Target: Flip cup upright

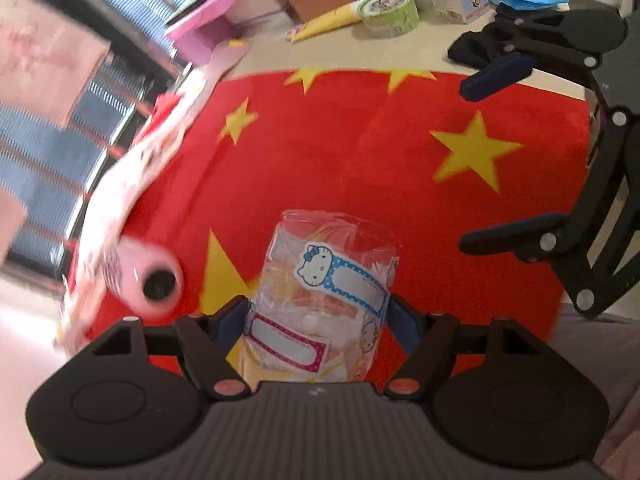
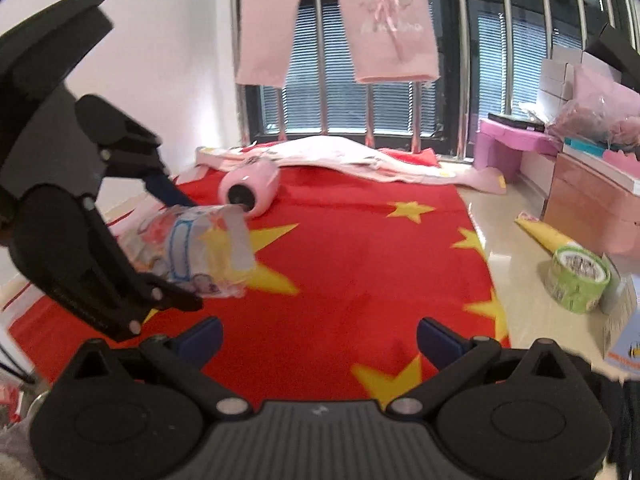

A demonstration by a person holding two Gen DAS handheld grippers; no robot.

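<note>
A clear plastic cup (image 1: 328, 300) with Hello Kitty label stickers sits between the fingers of my left gripper (image 1: 318, 322), which is shut on it. In the right wrist view the cup (image 2: 200, 248) is held tilted on its side above the red cloth, its open end toward the right, with the left gripper (image 2: 176, 250) clamped around it. My right gripper (image 2: 320, 338) is open and empty, low over the red cloth (image 2: 360, 280). It also shows in the left wrist view (image 1: 500, 152) at the right, jaws apart.
A pink cylinder (image 2: 252, 190) lies on the cloth beside a white-pink garment (image 2: 340, 158). A green tape roll (image 2: 578, 278), yellow cone (image 2: 540, 234), boxes and a pink stool (image 2: 508, 144) stand on the beige floor at the right. A barred window is behind.
</note>
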